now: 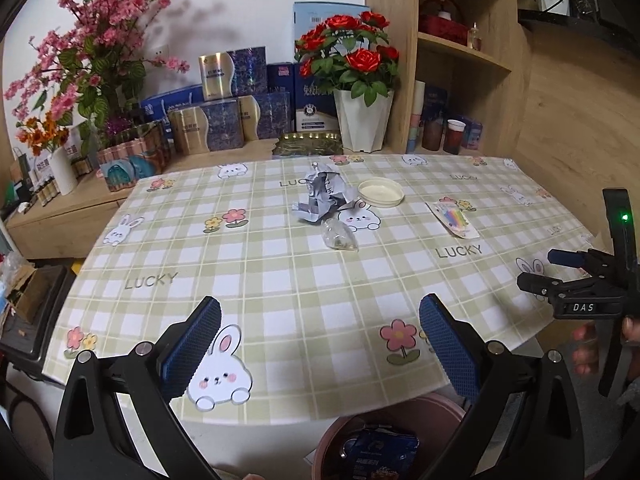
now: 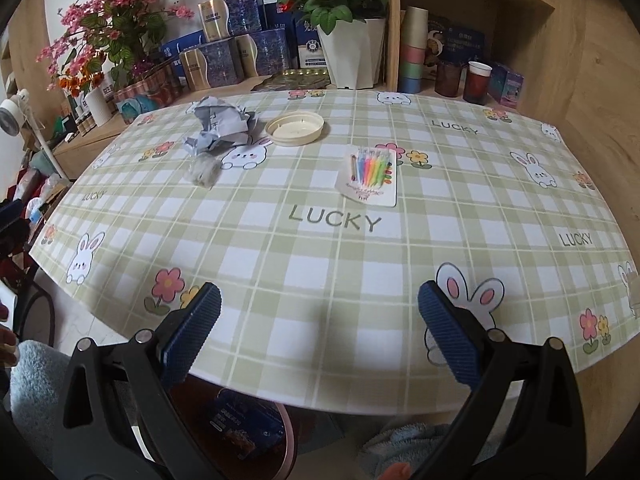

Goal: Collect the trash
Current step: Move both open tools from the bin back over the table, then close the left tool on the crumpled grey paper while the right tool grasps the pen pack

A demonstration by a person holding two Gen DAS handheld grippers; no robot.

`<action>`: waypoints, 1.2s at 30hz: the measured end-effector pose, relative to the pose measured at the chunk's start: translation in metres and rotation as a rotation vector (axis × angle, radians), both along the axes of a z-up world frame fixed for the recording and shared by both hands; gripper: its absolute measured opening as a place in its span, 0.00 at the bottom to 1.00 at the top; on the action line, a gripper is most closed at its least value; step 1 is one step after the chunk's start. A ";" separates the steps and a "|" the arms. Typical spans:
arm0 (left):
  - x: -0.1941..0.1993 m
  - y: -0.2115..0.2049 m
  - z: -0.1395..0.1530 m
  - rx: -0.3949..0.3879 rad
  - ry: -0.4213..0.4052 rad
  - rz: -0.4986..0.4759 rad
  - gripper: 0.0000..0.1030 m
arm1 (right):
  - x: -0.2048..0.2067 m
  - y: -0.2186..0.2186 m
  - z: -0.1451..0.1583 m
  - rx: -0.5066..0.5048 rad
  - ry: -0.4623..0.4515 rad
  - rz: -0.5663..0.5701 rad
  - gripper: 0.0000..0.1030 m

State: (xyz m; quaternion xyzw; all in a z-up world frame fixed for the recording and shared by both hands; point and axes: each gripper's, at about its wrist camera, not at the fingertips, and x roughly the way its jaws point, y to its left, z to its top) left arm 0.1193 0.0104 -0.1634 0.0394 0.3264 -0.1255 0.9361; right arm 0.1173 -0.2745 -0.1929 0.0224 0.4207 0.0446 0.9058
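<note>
On the checked tablecloth [image 1: 280, 280] lie a crumpled grey paper [image 1: 322, 196] [image 2: 219, 124], a small clear plastic bag [image 1: 340, 236] [image 2: 204, 170], a cream round lid [image 1: 381, 192] [image 2: 295, 127] and a card of coloured candles [image 1: 454, 218] [image 2: 370, 176]. A pink bin [image 1: 384, 440] [image 2: 240, 432] stands below the table's near edge with a blue wrapper inside. My left gripper [image 1: 320, 344] is open over the near edge, empty. My right gripper [image 2: 320, 340] is open too, also seen from the side at the right [image 1: 560, 272].
A low wooden shelf behind the table holds a white pot of red roses [image 1: 362, 120], blue and gold boxes [image 1: 232, 120] and pink blossom branches [image 1: 100, 48]. Cups [image 2: 478, 82] stand in the wooden shelving at the right. A person's fingers [image 1: 588, 344] hold the right gripper.
</note>
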 end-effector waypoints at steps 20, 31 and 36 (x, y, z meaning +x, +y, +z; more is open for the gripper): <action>0.227 -0.046 -0.025 -0.139 0.209 -0.021 0.94 | 0.096 -0.022 -0.016 -0.019 0.066 -0.014 0.94; 0.303 -0.056 -0.066 -0.210 0.336 0.028 0.92 | 0.128 -0.047 -0.027 0.019 0.075 -0.080 0.94; 0.300 -0.061 -0.082 -0.200 0.376 -0.010 0.18 | 0.142 -0.057 -0.028 0.056 0.066 -0.116 0.92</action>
